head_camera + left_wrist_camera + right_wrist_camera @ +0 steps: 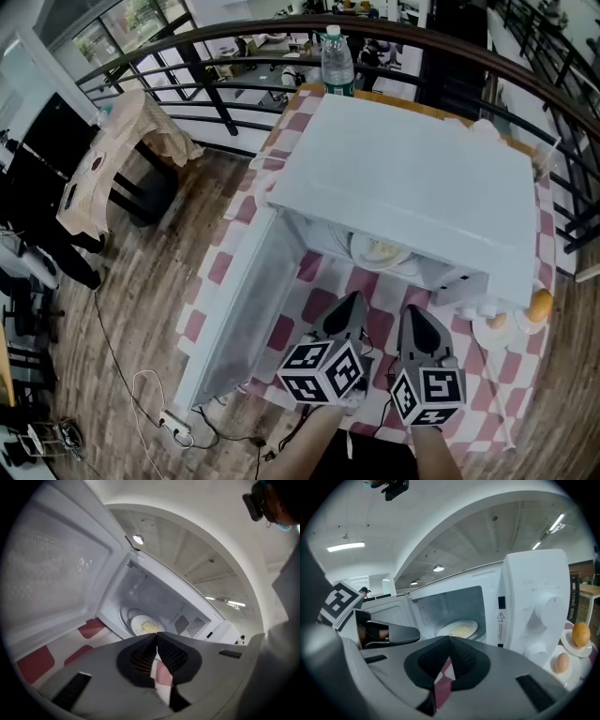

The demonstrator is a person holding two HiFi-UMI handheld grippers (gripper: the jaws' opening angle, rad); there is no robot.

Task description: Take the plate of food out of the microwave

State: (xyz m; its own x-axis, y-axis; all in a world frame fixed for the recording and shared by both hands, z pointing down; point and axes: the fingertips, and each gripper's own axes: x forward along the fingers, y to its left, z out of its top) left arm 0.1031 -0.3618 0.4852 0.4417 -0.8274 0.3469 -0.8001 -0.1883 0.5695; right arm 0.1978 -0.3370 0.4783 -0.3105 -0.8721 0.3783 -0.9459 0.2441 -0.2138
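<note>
Left claw [352,300] and right claw [412,314] both pressed together, empty, in front of the open white box-shaped microwave [412,178]; round white plate of pale food [380,251] sits inside; I judge approach step, next I spread jaws to pinch its rim.

I find a table [217,270] under checked cloth, bearing the open microwave [412,178], a far bottle [337,61] and small dishes [511,330] at right.
</note>
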